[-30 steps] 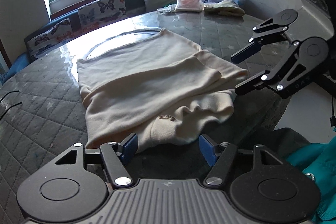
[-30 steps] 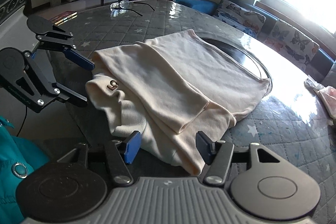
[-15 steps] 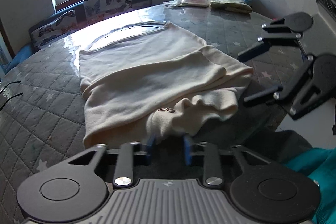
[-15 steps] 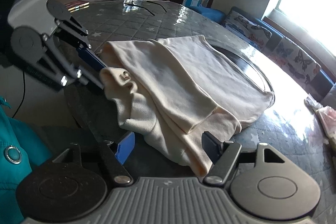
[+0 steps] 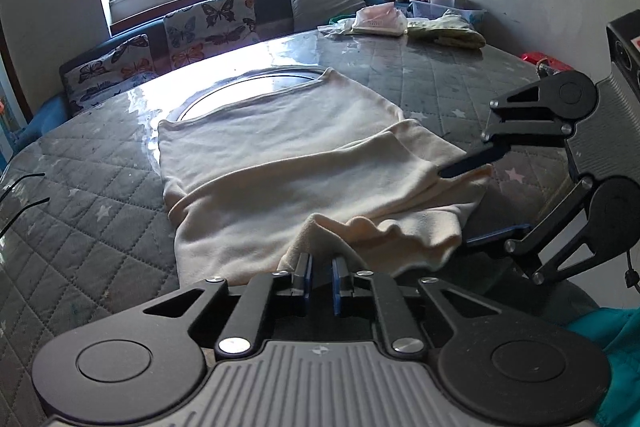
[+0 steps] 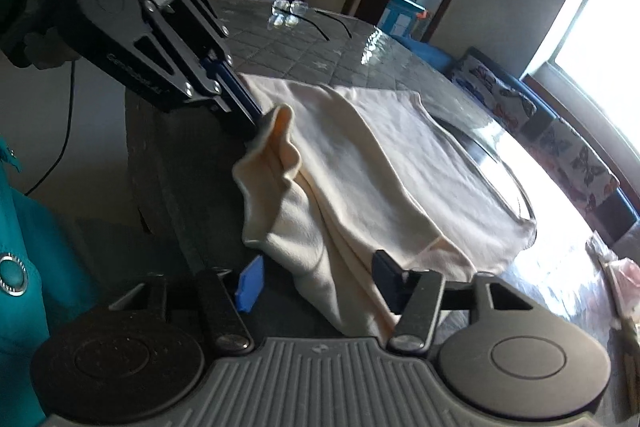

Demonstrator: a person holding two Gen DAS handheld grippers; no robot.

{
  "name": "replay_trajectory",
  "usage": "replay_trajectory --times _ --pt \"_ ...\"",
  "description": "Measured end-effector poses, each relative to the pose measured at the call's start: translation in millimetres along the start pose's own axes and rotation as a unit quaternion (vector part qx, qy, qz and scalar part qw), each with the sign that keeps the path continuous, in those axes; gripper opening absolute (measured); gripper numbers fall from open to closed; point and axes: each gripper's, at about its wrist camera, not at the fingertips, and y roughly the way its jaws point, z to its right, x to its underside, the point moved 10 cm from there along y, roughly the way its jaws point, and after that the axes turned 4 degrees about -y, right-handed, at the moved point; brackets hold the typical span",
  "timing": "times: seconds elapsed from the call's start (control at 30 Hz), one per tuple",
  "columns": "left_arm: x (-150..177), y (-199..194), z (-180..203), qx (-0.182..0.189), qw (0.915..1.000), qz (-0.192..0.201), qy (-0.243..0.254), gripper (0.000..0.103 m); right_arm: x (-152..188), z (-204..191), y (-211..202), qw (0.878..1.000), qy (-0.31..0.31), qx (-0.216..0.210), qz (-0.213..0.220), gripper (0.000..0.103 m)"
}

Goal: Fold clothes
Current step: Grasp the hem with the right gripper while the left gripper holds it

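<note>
A cream garment (image 5: 280,155) lies partly folded on the grey quilted table (image 5: 80,187), its near edge bunched at the table's rim. My left gripper (image 5: 319,263) is shut on that near edge, the cloth pinched between its blue pads and its jaws still closing. In the right wrist view the left gripper (image 6: 256,123) holds a raised corner of the garment (image 6: 380,155). My right gripper (image 6: 320,279) straddles the other near corner. Its jaws are closing with cloth between them, and the pads stand apart from it. From the left wrist view the right gripper (image 5: 454,207) has one finger above the cloth and one below.
Folded clothes (image 5: 376,21) and toys sit at the table's far side. A round glass inset (image 5: 224,95) lies under the garment's far end. Eyeglasses (image 6: 288,15) rest on the table (image 6: 304,59). Teal fabric (image 6: 24,227) hangs below the near edge. Butterfly cushions (image 5: 208,23) line the window bench.
The left jaws closed onto the garment's near edge and lifted it a little. The right gripper rolled, moved in around the other corner, and its jaws narrowed.
</note>
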Motion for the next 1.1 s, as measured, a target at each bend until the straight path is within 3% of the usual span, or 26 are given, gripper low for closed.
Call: replay_trajectory --times 0.07,0.13,0.2,0.23,0.3,0.5,0.73,0.77,0.8,0.9,1.0,1.1 --pt "0 -2 0 0.002 1.0000 0.003 0.005 0.013 -3 -2 1 1.000 0.000 -0.009 0.003 0.029" --pt "1 -6 0 0.001 0.9999 0.007 0.014 0.016 -5 -2 0 1.000 0.008 -0.022 0.006 0.017" --pt "2 -10 -1 0.001 0.9997 0.012 0.022 0.030 -8 1 -2 0.999 0.024 -0.036 0.011 0.010" --pt "3 -12 -2 0.002 0.9995 0.015 0.026 0.035 -10 5 -4 0.999 0.033 -0.039 0.013 0.008" --pt "5 -15 -3 -0.004 0.9991 0.020 0.037 0.053 -13 14 -7 0.997 0.059 -0.045 0.019 0.007" --pt "9 -13 4 0.013 0.9966 0.028 0.077 0.060 -18 44 -12 0.990 0.123 -0.053 0.032 0.005" --pt "8 5 10 -0.007 0.9925 0.038 0.116 0.060 -17 54 -9 0.987 0.145 -0.057 0.032 0.005" --pt "7 7 9 -0.007 0.9931 0.038 0.111 0.056 -17 53 -9 0.987 0.145 -0.059 0.033 0.006" --pt "5 9 8 -0.006 0.9936 0.038 0.106 0.044 -17 53 -8 0.987 0.146 -0.060 0.033 0.006" --pt "1 13 5 -0.005 0.9950 0.038 0.093 0.023 -16 49 -9 0.987 0.145 -0.064 0.034 0.006" --pt "-4 11 3 -0.006 0.9953 0.044 0.086 0.021 -14 45 -9 0.987 0.142 -0.065 0.033 0.011" --pt "-7 10 1 -0.007 0.9955 0.046 0.082 0.021 -11 36 -11 0.990 0.123 -0.063 0.036 0.024"
